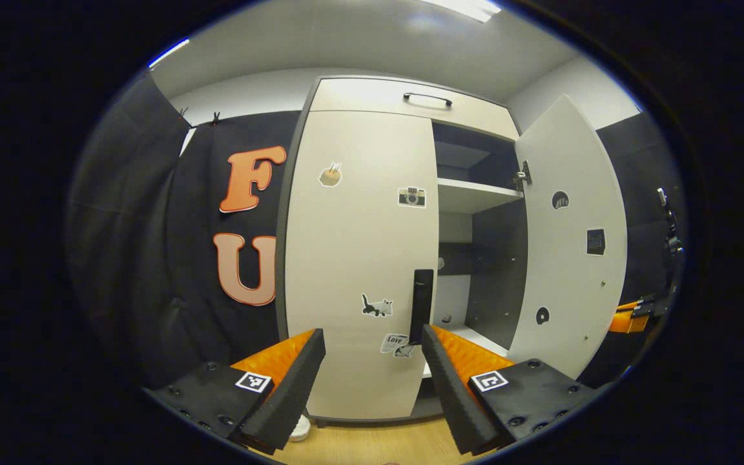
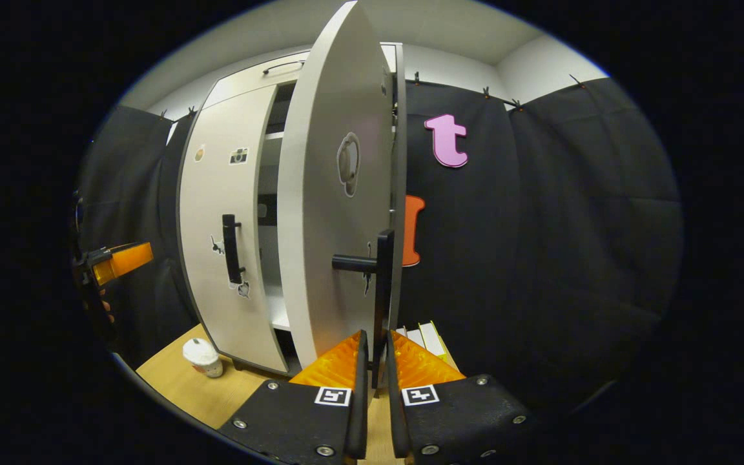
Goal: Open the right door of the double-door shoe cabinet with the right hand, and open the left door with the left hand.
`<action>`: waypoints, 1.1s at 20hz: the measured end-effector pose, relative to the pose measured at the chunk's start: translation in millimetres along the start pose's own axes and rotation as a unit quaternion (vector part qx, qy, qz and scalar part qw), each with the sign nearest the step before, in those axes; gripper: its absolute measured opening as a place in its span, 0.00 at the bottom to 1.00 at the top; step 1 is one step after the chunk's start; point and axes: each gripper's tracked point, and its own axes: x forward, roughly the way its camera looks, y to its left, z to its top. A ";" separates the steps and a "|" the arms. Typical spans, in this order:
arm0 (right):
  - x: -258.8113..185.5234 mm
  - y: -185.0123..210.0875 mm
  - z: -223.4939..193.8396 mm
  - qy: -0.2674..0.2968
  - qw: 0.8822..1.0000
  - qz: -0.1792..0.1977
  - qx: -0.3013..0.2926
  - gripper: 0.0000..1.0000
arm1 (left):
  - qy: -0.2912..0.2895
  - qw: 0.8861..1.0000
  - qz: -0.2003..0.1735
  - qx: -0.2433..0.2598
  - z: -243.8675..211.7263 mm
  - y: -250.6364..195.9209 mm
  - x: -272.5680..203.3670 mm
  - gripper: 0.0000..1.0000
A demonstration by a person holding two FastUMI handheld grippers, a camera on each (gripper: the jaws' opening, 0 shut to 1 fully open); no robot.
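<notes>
Already the right door (image 1: 572,239) stands swung wide, its bar handle (image 2: 382,297) pinched in the right gripper (image 2: 372,361); the left gripper (image 1: 372,368) gapes before the closed left door (image 1: 359,258), whose rigid, light panel wants grasping at its handle (image 1: 421,305)

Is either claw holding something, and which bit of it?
The right claw grips the right door's handle at its lower end. The left claw is open, holding nothing.
</notes>
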 end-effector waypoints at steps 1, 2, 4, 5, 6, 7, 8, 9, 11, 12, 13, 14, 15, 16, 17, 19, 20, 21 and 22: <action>2.1 -8.3 0.2 -0.005 1.000 -0.012 0.002 0.13 | 0.007 1.000 -0.004 -0.001 -3.7 -3.6 8.9 0.96; -0.2 -17.7 0.8 -0.008 1.000 -0.027 0.001 0.11 | 0.013 1.000 -0.007 -0.001 -6.6 -7.7 14.8 0.95; -4.4 -35.5 2.8 -0.013 0.999 -0.049 0.007 0.08 | 0.027 1.000 -0.010 0.000 -12.3 -15.2 33.1 0.96; -8.6 -32.2 3.5 -0.016 0.999 -0.040 0.013 0.08 | 0.033 0.999 -0.013 -0.001 -13.6 -20.0 41.5 0.96; -13.5 -28.4 4.8 -0.020 0.999 -0.035 0.014 0.07 | 0.041 0.999 -0.015 0.000 -16.2 -24.1 52.2 0.96; -17.0 -28.3 5.3 -0.024 0.999 -0.035 0.007 0.08 | 0.051 0.999 -0.021 -0.002 -19.2 -30.3 62.1 0.96; -20.1 -28.3 5.3 -0.027 0.999 -0.039 -0.004 0.08 | 0.061 0.998 -0.022 -0.007 -22.5 -36.1 70.9 0.96; -24.0 -29.1 4.2 -0.029 0.999 -0.045 -0.011 0.08 | 0.061 0.998 -0.030 -0.012 -21.1 -41.4 78.9 0.98; -31.9 -29.5 0.3 -0.024 0.999 -0.048 -0.010 0.11 | 0.063 0.998 -0.029 -0.007 -21.5 -45.8 98.4 0.96; -35.5 -29.4 -0.7 -0.021 0.999 -0.048 -0.008 0.14 | 0.070 0.997 -0.020 0.000 -25.5 -45.5 108.6 0.96; -36.6 -32.1 -1.6 -0.021 0.998 -0.054 -0.005 0.18 | 0.073 0.997 -0.012 0.002 -26.5 -44.7 116.9 0.96; -40.9 -35.3 -2.3 -0.022 0.998 -0.063 -0.006 0.23 | 0.075 0.997 -0.003 0.005 -27.2 -41.5 125.7 0.96; -45.6 -42.5 -4.3 -0.023 0.997 -0.075 -0.008 0.34 | 0.075 0.997 0.008 0.010 -28.8 -37.8 133.4 0.96; -51.9 -48.7 -6.7 -0.025 0.996 -0.084 -0.007 0.38 | 0.081 0.996 0.020 0.012 -32.4 -35.5 140.2 0.96; -56.0 -52.8 -7.6 -0.026 0.996 -0.091 -0.003 0.46 | 0.084 0.996 0.024 0.010 -36.6 -35.7 146.6 0.94; -60.9 -56.8 -9.9 -0.027 0.995 -0.096 0.012 0.60 | 0.102 0.994 0.038 -0.005 -49.3 -33.0 157.3 0.95; -62.3 -58.6 -11.7 -0.030 0.994 -0.099 0.023 0.57 | 0.109 0.993 0.036 -0.015 -55.0 -36.5 162.1 0.95; -64.0 -60.5 -16.2 -0.029 0.994 -0.100 0.031 0.64 | 0.114 0.993 0.038 -0.020 -59.5 -36.8 164.1 0.89; -65.7 -61.2 -19.7 -0.028 0.994 -0.101 0.036 0.68 | 0.113 0.992 0.044 -0.019 -61.1 -35.4 166.7 0.86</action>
